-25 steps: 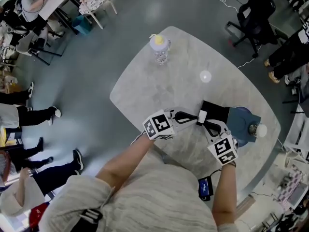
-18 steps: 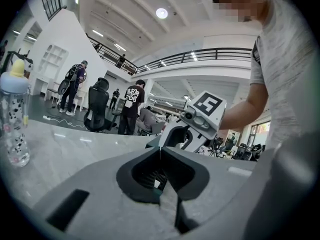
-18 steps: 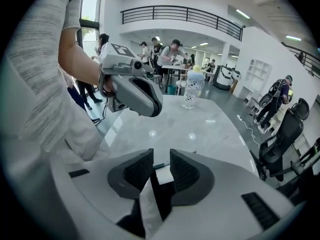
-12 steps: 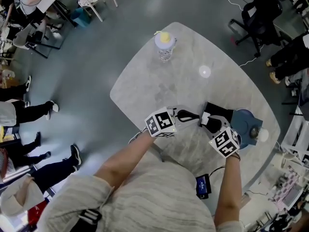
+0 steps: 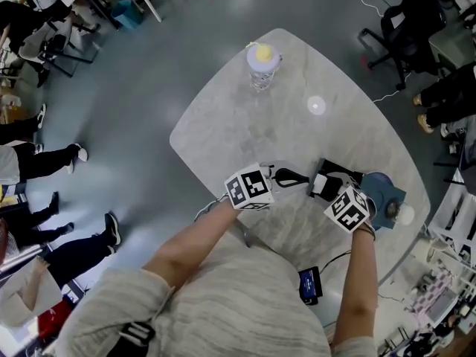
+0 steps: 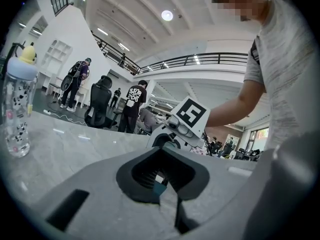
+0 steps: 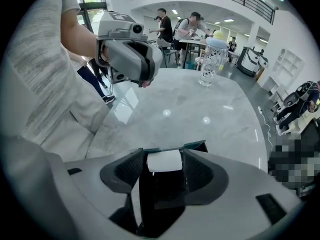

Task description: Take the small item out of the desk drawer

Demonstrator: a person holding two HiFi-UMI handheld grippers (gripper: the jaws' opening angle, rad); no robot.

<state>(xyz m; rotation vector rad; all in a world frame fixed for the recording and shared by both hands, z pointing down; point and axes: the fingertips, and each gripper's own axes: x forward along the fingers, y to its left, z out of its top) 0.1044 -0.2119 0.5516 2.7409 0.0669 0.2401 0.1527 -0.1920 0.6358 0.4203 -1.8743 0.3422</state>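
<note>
A black drawer (image 5: 338, 175) stands pulled out of a dark blue desk box (image 5: 381, 193) on the marble table (image 5: 245, 125). A small white item (image 7: 164, 160) lies at the drawer's far end and shows as a white block (image 5: 322, 187) in the head view. My right gripper (image 7: 164, 170) hangs over the drawer, its jaws opening, with the white item in the gap between them. My left gripper (image 5: 291, 177) is shut on nothing, just left of the drawer. It appears lifted off the table in the right gripper view (image 7: 131, 59).
A clear bottle with a yellow cap (image 5: 262, 64) stands at the table's far side. A black device (image 5: 308, 282) hangs at the near table edge. People, chairs and desks (image 5: 44, 21) surround the table on the grey floor.
The right gripper's jaws have spread apart over the drawer, and the gripper has shifted slightly right. The left gripper has barely moved.
</note>
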